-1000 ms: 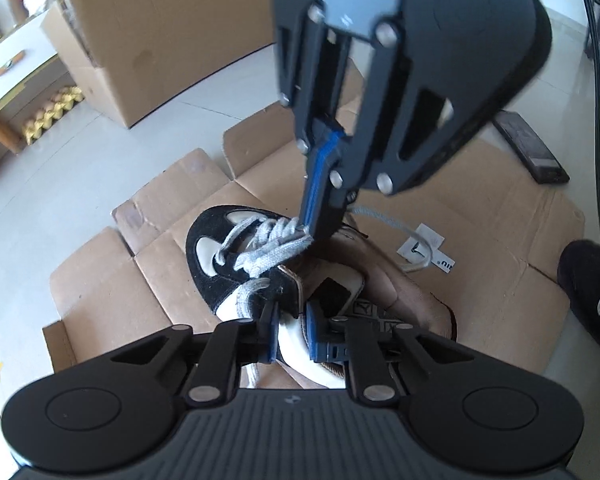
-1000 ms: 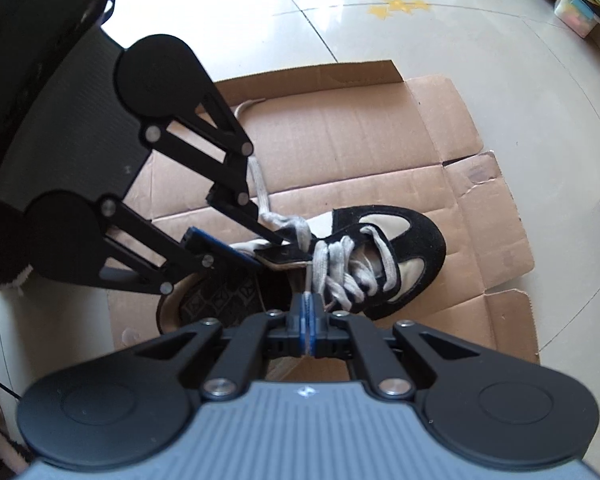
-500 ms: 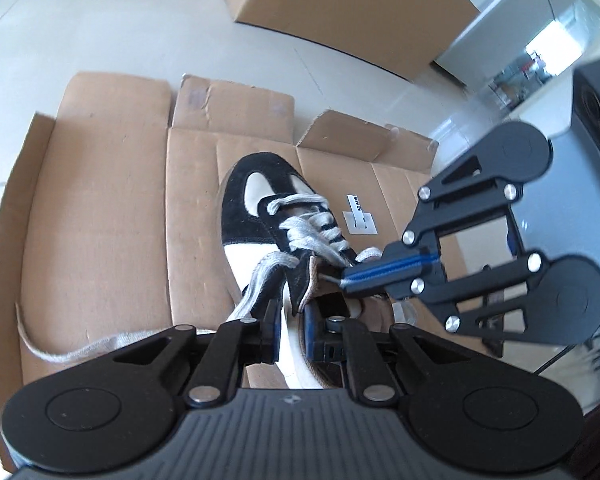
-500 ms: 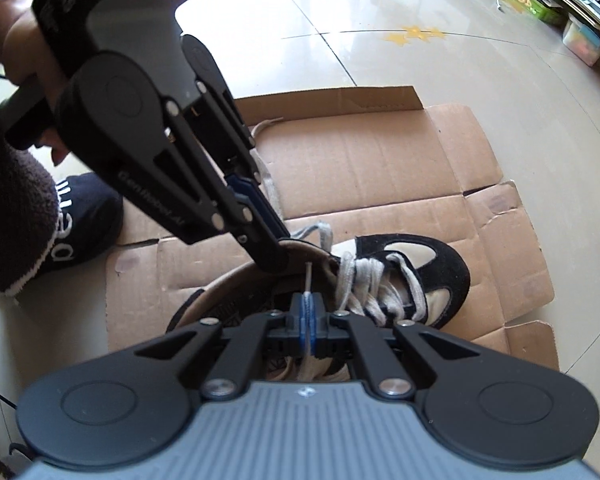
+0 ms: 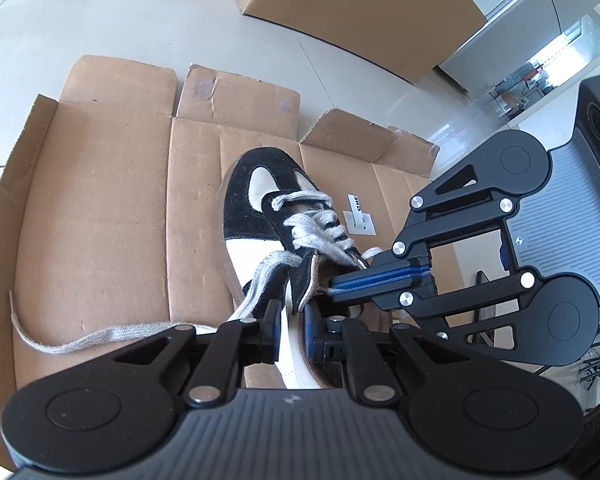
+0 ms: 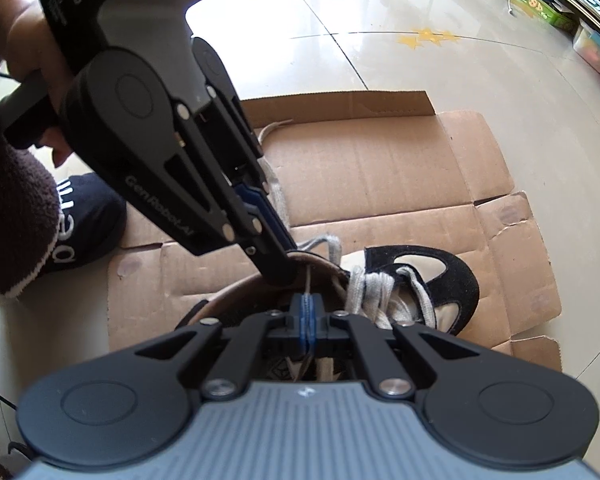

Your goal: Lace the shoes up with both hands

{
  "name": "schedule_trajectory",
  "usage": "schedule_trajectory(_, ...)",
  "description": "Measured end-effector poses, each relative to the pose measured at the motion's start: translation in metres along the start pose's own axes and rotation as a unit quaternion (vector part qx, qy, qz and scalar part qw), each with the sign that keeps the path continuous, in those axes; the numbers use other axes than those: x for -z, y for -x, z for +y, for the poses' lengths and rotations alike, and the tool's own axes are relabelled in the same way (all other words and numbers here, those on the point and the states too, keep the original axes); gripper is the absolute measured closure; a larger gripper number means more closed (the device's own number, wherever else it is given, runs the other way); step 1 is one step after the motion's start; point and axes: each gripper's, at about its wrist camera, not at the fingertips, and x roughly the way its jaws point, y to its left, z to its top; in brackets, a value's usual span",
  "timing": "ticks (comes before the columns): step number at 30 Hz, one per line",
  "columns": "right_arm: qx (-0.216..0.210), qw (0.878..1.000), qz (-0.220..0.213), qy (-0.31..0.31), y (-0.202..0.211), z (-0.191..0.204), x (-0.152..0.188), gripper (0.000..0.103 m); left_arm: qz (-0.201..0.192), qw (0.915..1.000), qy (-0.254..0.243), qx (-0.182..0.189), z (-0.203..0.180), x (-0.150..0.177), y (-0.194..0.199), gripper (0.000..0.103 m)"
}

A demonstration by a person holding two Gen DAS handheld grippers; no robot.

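A black-and-cream shoe (image 5: pixel 260 216) is set on flattened cardboard (image 5: pixel 100 200) on the floor. The shoe's side wall near the collar is clamped by the left gripper (image 5: pixel 291 316). A thin lace tip (image 6: pixel 307 280) is pinched in the closed right gripper (image 6: pixel 307 314). The grey lace (image 5: pixel 100 334) trails left.

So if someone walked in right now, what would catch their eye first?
Probably the black and white shoe with grey laces, lying on flattened cardboard on the floor. Two black grippers meet at its collar: the right gripper is shut on a thin lace end, and the left gripper straddles the shoe's side wall. One loose lace trails across the cardboard.
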Motion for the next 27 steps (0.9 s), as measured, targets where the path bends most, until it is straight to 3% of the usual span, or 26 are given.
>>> schedule_trajectory(27,0.012,1.0,-0.012,-0.021,0.0041,-0.0006,-0.0041,0.101,0.006,0.9994,-0.034,-0.01,-0.0077,0.0003,-0.0017,0.092)
